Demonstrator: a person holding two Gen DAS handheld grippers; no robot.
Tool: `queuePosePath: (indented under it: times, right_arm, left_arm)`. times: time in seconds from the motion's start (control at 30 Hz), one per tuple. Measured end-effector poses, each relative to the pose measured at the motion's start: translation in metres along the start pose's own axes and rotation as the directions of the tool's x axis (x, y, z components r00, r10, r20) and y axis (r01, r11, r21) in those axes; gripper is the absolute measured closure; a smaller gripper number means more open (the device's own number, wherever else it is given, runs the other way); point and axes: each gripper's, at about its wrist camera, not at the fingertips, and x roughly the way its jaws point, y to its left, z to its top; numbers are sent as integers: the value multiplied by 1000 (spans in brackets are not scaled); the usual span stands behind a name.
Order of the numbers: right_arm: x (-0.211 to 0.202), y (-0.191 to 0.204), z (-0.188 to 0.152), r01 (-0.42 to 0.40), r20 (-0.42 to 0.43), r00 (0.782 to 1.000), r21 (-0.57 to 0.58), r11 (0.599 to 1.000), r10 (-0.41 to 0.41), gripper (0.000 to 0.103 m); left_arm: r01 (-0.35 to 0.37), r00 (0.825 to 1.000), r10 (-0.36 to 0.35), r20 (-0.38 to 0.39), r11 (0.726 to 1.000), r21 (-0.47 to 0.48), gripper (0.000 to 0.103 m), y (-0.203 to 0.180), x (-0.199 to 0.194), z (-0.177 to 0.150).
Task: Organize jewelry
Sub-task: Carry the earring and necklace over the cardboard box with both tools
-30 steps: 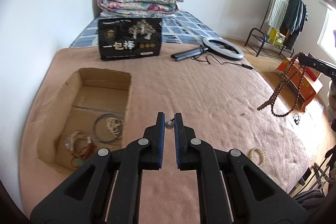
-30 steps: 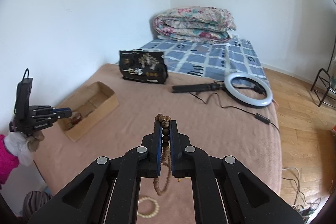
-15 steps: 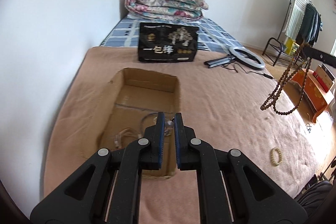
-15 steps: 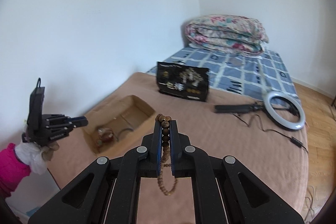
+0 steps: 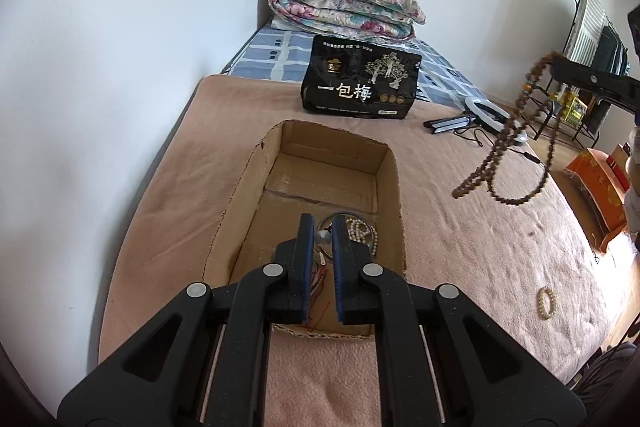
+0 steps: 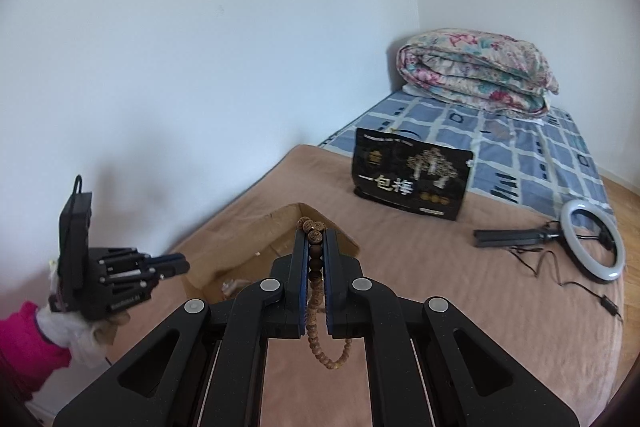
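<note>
My left gripper is shut on a small grey bead and hangs over the open cardboard box on the tan blanket. Inside the box lie a metal bangle, a pearl string and red-corded pieces. My right gripper is shut on a long brown wooden bead necklace, whose loop dangles in the air right of the box. A pearl bracelet lies on the blanket at the right. In the right wrist view the left gripper shows at the left, held by a white-gloved hand.
A black printed bag stands behind the box, with a folded floral quilt farther back. A ring light with its cable lies on the blanket at the right. A white wall runs along the left; a clothes rack and an orange box stand beyond the bed.
Both grippers have moved left toward the cardboard box. The left one, earlier over bare blanket, now hangs over the box. The dangling necklace has come closer to the box.
</note>
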Motion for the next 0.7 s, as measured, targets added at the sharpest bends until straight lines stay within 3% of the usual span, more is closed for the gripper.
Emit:
queuePosePath:
  times: [0.7]
  right_arm:
    - [99, 18, 17, -40, -27, 999, 61, 997, 41, 98]
  left_arm:
    - [38, 998, -37, -45, 999, 14, 96, -11, 50, -8]
